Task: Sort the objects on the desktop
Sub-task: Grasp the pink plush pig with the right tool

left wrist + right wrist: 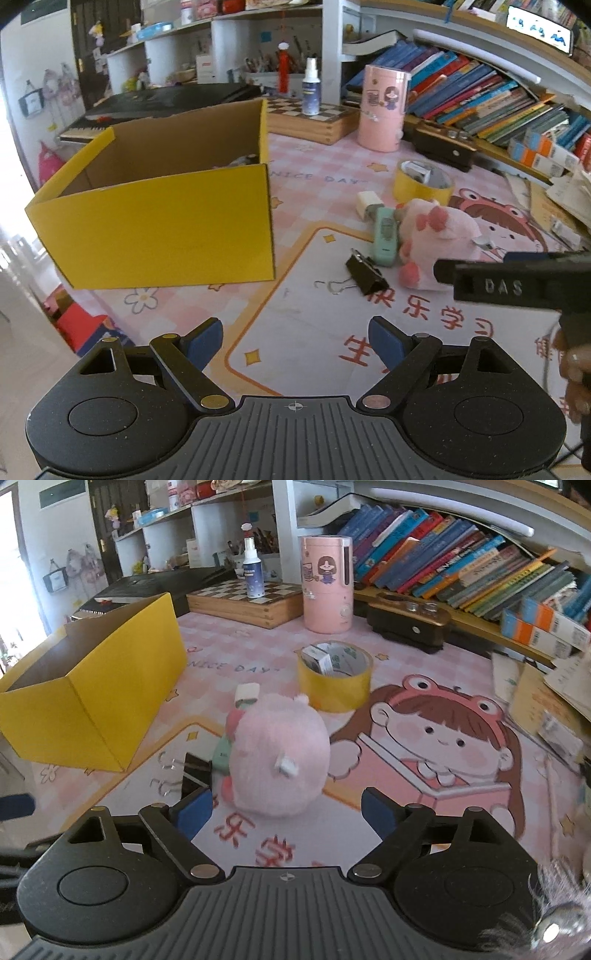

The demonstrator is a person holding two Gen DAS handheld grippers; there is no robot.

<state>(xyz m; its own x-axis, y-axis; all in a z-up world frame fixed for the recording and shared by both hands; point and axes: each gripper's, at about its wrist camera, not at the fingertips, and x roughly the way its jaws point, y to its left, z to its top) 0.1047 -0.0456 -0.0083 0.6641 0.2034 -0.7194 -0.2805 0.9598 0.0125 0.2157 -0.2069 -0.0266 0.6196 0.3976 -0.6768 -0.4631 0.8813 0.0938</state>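
A pink plush toy [279,755] sits on the desk mat just ahead of my open right gripper [286,812]; it also shows in the left wrist view [437,236]. Beside it lie a mint stapler [386,236], a black binder clip [365,275], a white eraser [369,202] and a yellow tape roll [421,184] with small items inside. The open yellow cardboard box [159,225] stands at the left, something small inside. My left gripper [297,341] is open and empty above the mat. The right gripper's body [517,277] shows at the right of the left wrist view.
A pink cylindrical holder [382,107], a chessboard box [314,118] with a spray bottle [309,86] on it, a dark wooden stand [443,147] and rows of books [491,92] line the back. Papers [554,701] pile at the right. A keyboard [147,107] lies behind the box.
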